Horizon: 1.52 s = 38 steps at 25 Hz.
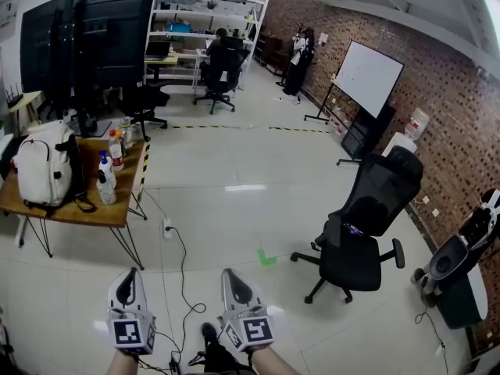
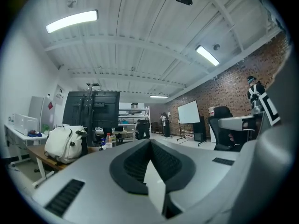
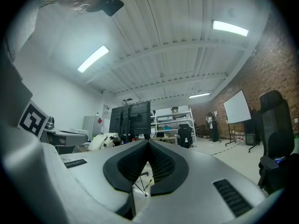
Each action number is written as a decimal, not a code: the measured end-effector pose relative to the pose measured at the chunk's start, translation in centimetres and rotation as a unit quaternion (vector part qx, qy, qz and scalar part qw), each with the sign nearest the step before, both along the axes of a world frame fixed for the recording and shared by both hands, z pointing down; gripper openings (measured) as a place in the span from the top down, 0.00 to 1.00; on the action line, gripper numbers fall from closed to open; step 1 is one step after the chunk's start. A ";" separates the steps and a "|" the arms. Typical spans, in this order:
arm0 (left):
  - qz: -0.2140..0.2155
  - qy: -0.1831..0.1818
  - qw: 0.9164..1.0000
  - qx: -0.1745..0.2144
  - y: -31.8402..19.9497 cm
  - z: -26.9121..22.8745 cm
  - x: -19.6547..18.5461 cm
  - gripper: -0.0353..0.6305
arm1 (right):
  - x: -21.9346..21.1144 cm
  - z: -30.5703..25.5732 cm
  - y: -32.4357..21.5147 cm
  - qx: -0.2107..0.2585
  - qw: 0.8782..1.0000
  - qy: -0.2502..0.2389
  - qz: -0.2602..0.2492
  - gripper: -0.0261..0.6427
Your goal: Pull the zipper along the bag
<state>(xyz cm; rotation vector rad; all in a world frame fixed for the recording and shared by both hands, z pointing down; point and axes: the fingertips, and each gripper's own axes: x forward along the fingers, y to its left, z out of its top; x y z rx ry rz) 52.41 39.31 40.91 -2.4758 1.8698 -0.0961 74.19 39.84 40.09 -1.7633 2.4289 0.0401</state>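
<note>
Left tongs (image 1: 131, 276) and right tongs (image 1: 229, 276) hover closed and empty; the white backpack (image 1: 43, 164) sits on the far-left table (image 1: 117, 211), zipper too distant to judge.

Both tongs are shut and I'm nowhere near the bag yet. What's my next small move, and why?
Probably step forward and left toward the white backpack on the wooden table. The left tongs and right tongs are shut on nothing, out over the floor, well short of it.

Head cam high, tool cams low+level; all see bag (image 1: 41, 166).
</note>
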 end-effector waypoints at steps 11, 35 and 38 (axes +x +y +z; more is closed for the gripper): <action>0.007 -0.015 1.000 0.020 -15.4 -2.1 6.6 0.89 | 8.1 -0.3 -14.7 0.002 1.000 -0.012 0.021 0.94; -0.069 -0.020 0.996 0.054 -26.7 -4.7 7.5 0.90 | 10.0 1.7 -29.0 -0.012 0.999 -0.023 -0.044 0.94; -0.074 -0.019 0.995 0.062 -26.9 -5.4 7.0 0.90 | 9.7 1.9 -29.6 -0.014 0.999 -0.024 -0.047 0.94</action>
